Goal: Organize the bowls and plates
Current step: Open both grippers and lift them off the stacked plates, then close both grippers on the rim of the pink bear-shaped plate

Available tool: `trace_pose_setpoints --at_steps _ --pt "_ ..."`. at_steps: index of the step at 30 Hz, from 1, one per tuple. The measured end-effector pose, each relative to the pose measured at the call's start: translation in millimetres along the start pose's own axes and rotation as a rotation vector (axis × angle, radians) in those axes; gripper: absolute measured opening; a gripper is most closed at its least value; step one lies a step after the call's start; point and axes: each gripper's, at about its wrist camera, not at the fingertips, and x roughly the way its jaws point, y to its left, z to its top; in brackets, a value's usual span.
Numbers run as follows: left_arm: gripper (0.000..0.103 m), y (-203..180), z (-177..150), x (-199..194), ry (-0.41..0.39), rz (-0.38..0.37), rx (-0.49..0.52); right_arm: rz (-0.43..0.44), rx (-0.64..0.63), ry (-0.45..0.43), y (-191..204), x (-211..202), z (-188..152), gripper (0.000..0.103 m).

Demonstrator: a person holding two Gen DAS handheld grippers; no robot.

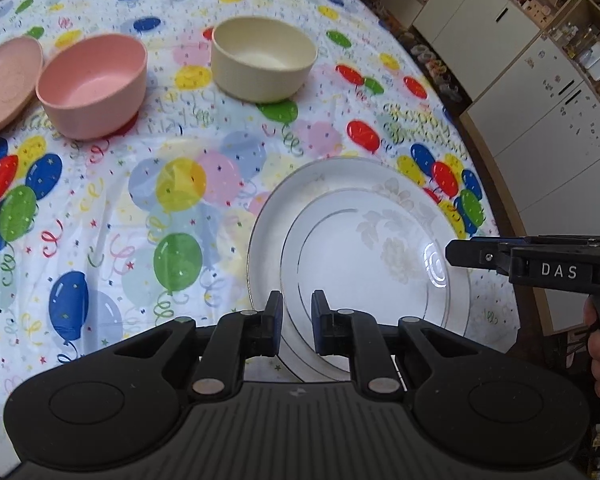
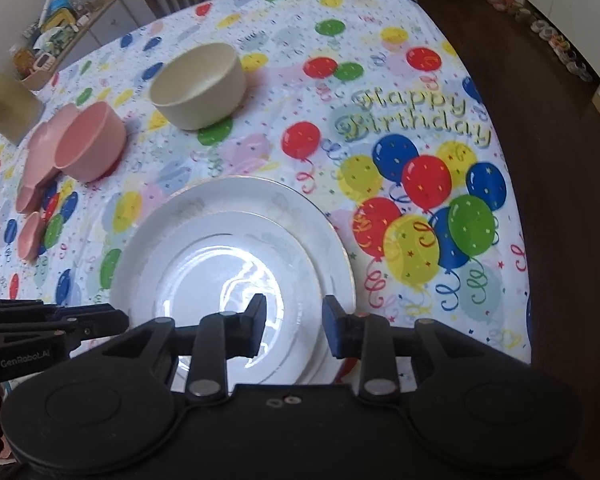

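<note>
Two white plates sit stacked near the lower centre of both views, a smaller plate (image 1: pixel 364 264) (image 2: pixel 224 276) resting on a larger floral-rimmed plate (image 1: pixel 312 184) (image 2: pixel 236 196), both on the worktop (image 1: pixel 112 208) (image 2: pixel 380 80) covered in a balloon-print cloth.

In the left wrist view, going left to right: a pink plate (image 1: pixel 4 84) at the upper left edge, a pink bowl (image 1: pixel 94 84) touching or just beside it, a cream bowl (image 1: pixel 264 64) upper centre, then the plate stack. The left gripper (image 1: pixel 297 328) hovers over the near rim of the stack with its fingers (image 1: pixel 274 326) slightly spread, pinching nothing. The right gripper (image 1: pixel 540 264) enters from the right edge, over the stack's right rim; whether its fingers are apart cannot be told here.

In the right wrist view, the left gripper (image 2: pixel 60 324) shows at the lower left. Pink dishes and the pink bowl (image 2: pixel 92 142) lie at left, the cream bowl (image 2: pixel 200 88) upper centre. The right gripper (image 2: pixel 294 330) has its fingers (image 2: pixel 334 332) spread wide above the stack, empty.
</note>
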Motion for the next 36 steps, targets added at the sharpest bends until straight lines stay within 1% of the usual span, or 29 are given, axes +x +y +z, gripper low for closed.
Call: trace_pose_setpoints --at_steps 1,7,12,16,18,22,24,25,26,28,30,31,33,36 --pt "0.014 0 1 -5 -0.019 0.002 0.0 0.004 -0.015 -0.014 5 -4 1 0.032" --pt "0.014 3 6 -38 -0.137 0.023 -0.007 0.042 -0.106 -0.111 36 -31 10 0.044" --pt "0.015 13 15 -64 -0.236 0.058 -0.025 0.066 -0.196 -0.193 62 -48 24 0.06" --pt "0.021 27 26 -80 -0.3 0.089 -0.052 0.089 -0.258 -0.238 84 -53 40 0.067" --pt "0.022 35 32 -87 -0.328 0.105 -0.065 0.102 -0.281 -0.253 95 -53 48 0.075" --pt "0.032 55 44 -98 -0.38 0.148 -0.104 0.119 -0.332 -0.28 118 -48 67 0.081" --pt "0.046 67 50 -102 -0.407 0.172 -0.126 0.124 -0.355 -0.298 131 -44 77 0.088" --pt "0.058 72 53 -105 -0.422 0.188 -0.136 0.126 -0.365 -0.305 136 -42 82 0.089" --pt "0.064 76 55 -107 -0.437 0.203 -0.143 0.128 -0.373 -0.31 142 -40 87 0.091" --pt "0.066 87 61 -111 -0.463 0.23 -0.155 0.138 -0.389 -0.32 155 -34 98 0.095" --pt "0.074 98 68 -114 -0.481 0.259 -0.177 0.145 -0.409 -0.33 168 -27 108 0.102" --pt "0.078 104 71 -115 -0.493 0.276 -0.191 0.147 -0.419 -0.335 175 -23 113 0.102" --pt "0.079 119 78 -117 -0.514 0.315 -0.224 0.153 -0.437 -0.336 190 -14 125 0.103" --pt "0.079 143 90 -117 -0.525 0.361 -0.261 0.174 -0.451 -0.327 212 1 144 0.103"
